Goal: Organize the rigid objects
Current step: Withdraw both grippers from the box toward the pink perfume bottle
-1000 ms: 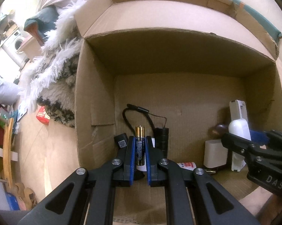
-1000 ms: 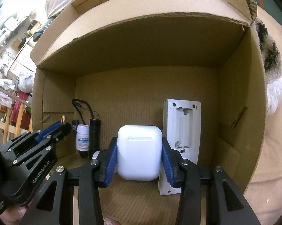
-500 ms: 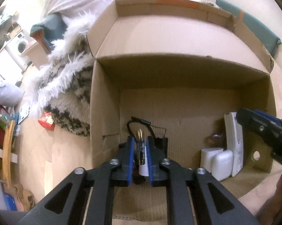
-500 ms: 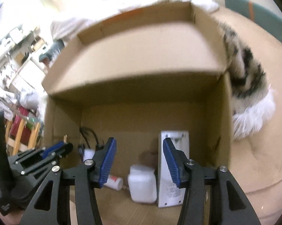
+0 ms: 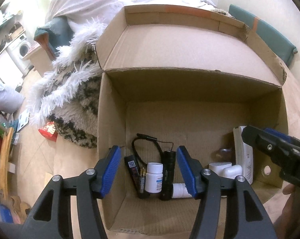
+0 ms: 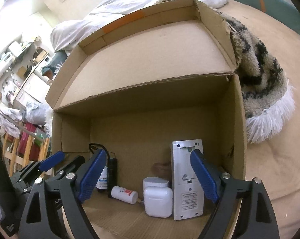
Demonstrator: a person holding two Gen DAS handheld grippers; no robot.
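While both claws hang spread and empty over the cardboard box [image 5: 114, 119], jaws just opened, the left gripper [image 5: 149, 171] has freed its battery [image 5: 142, 180] at the left wall, the right gripper [image 6: 148, 174] its white case [image 6: 158, 201] near the right wall.

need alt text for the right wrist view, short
An open right gripper with blue pads hovers empty at the mouth of a cardboard box, its jaws having just been opening. Inside stand a white earbud case and a grey remote, with a small white bottle lying on its side to their left.
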